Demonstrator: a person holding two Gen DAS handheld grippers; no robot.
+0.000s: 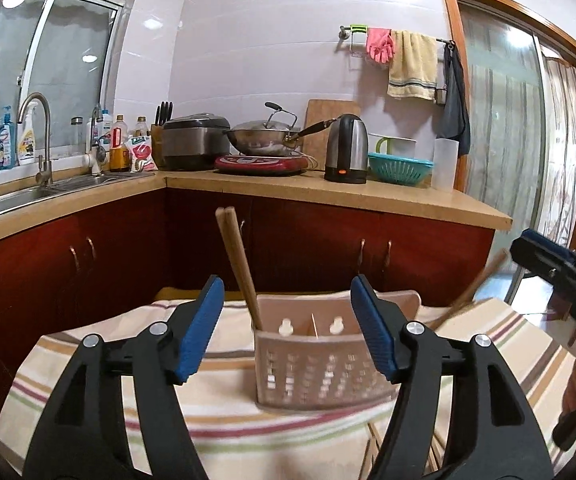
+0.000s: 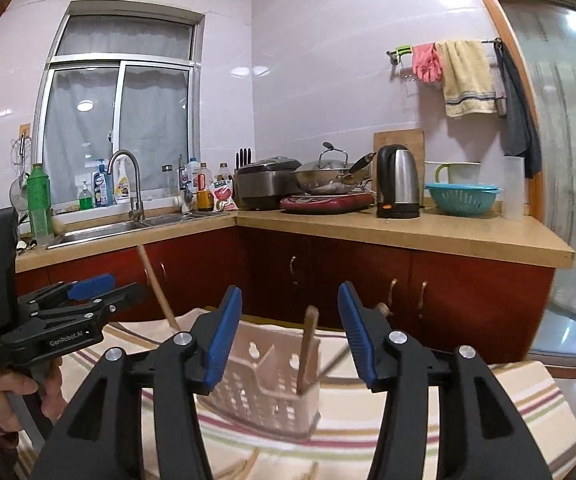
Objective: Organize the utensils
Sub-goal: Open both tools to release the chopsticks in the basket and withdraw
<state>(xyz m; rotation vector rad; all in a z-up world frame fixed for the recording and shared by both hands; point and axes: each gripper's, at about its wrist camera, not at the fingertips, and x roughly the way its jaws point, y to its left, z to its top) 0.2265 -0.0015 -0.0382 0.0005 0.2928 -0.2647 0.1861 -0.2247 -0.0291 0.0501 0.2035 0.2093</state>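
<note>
A beige perforated utensil holder [image 1: 320,364] stands on a striped cloth [image 1: 215,408]; it also shows in the right wrist view [image 2: 263,392]. A pair of wooden chopsticks [image 1: 239,268] leans in its left compartment. In the right wrist view, blurred wooden chopsticks [image 2: 308,344] stand in the holder's right compartment. My left gripper [image 1: 288,320] is open and empty, just in front of the holder. My right gripper [image 2: 290,328] is open and empty, above the holder. A blurred chopstick [image 1: 472,292] shows right of the holder.
Behind the cloth stand red cabinets [image 1: 308,240] under a wooden counter [image 1: 368,192] with a kettle [image 1: 346,148], wok [image 1: 263,136], rice cooker [image 1: 193,142] and teal colander [image 1: 400,166]. A sink [image 1: 19,196] is at left. More chopsticks [image 1: 372,444] lie on the cloth's near edge.
</note>
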